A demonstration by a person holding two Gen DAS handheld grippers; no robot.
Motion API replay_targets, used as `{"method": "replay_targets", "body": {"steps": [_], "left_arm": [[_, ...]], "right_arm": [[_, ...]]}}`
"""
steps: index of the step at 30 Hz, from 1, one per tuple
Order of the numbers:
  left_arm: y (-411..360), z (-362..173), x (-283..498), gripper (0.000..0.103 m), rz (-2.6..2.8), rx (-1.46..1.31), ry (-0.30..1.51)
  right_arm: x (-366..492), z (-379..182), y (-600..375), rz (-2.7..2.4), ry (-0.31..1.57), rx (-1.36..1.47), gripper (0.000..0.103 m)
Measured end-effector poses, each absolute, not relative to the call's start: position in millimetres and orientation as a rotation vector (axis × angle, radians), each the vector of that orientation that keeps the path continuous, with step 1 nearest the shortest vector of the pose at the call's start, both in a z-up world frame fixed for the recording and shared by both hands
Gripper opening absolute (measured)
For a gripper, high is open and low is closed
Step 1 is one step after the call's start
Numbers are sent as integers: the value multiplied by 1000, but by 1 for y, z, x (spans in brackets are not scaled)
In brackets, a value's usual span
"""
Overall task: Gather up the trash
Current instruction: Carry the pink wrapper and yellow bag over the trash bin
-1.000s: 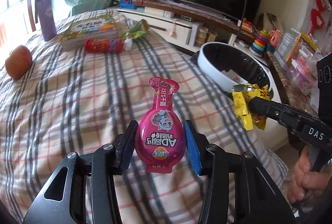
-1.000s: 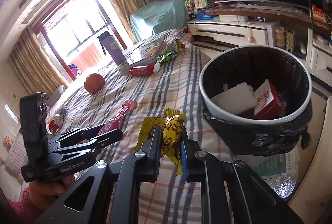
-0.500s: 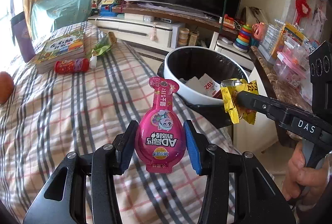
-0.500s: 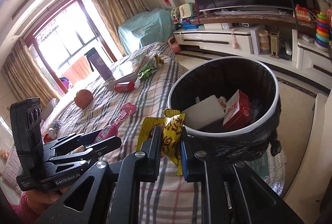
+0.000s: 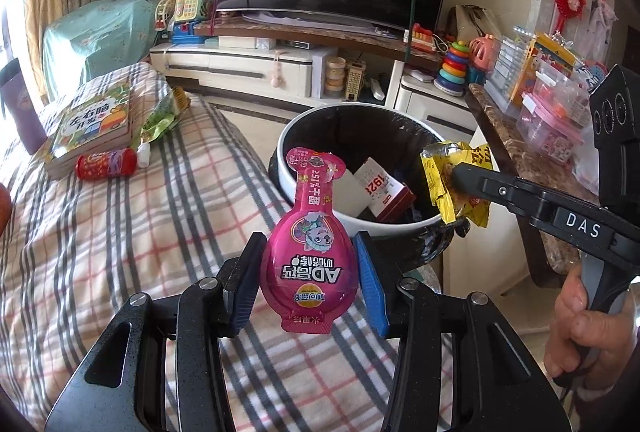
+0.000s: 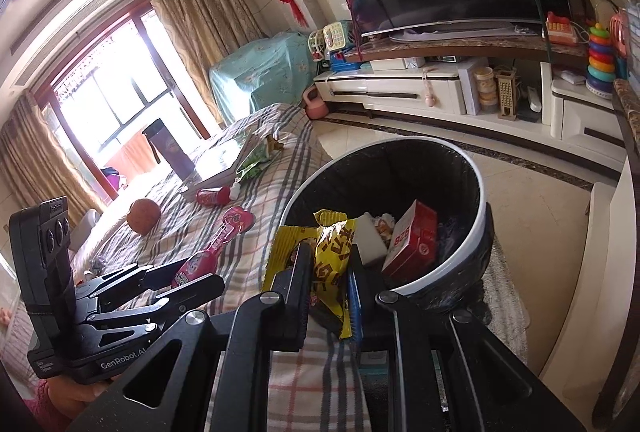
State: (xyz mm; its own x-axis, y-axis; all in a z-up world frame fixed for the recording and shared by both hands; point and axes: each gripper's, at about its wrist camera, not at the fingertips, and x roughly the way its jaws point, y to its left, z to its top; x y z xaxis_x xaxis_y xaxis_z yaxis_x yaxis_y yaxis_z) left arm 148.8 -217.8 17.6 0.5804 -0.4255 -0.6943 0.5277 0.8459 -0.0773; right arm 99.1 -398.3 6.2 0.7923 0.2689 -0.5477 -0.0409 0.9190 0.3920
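My left gripper (image 5: 308,272) is shut on a pink bottle-shaped snack packet (image 5: 308,252), held upright above the plaid bed edge, just short of the trash bin (image 5: 320,208). My right gripper (image 6: 330,272) is shut on a crumpled yellow wrapper (image 6: 324,252), held at the bin's near rim (image 6: 440,272). In the left wrist view the right gripper (image 5: 456,176) holds the wrapper (image 5: 444,184) over the bin's right rim. The bin has a white rim and black liner, and holds a red box (image 6: 412,244) and a white item (image 6: 370,238). The left gripper (image 6: 192,274) shows at lower left.
On the plaid bed (image 5: 100,232) lie a book (image 5: 92,120), a red tube (image 5: 106,164), a green wrapper (image 5: 164,116) and a brown round object (image 6: 144,210). A TV stand (image 5: 280,68) with toys is behind the bin. A marble-topped shelf (image 5: 512,168) stands right.
Both grippers have moved toward the bin with their loads. The bin looks larger and nearer, and the yellow wrapper now reaches its rim.
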Motion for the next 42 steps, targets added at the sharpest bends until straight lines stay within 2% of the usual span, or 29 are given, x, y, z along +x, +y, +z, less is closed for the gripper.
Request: {"method": "replay_targets", "body": {"steps": [17,42], "left_arm": [[-250,20,167,44,-573,186,772],[-279,18,205,44,-562,226,785]], "right_arm": [[121,12,-421,142,629,370,16],[163,-3,-442,97,710,355,16]]}}
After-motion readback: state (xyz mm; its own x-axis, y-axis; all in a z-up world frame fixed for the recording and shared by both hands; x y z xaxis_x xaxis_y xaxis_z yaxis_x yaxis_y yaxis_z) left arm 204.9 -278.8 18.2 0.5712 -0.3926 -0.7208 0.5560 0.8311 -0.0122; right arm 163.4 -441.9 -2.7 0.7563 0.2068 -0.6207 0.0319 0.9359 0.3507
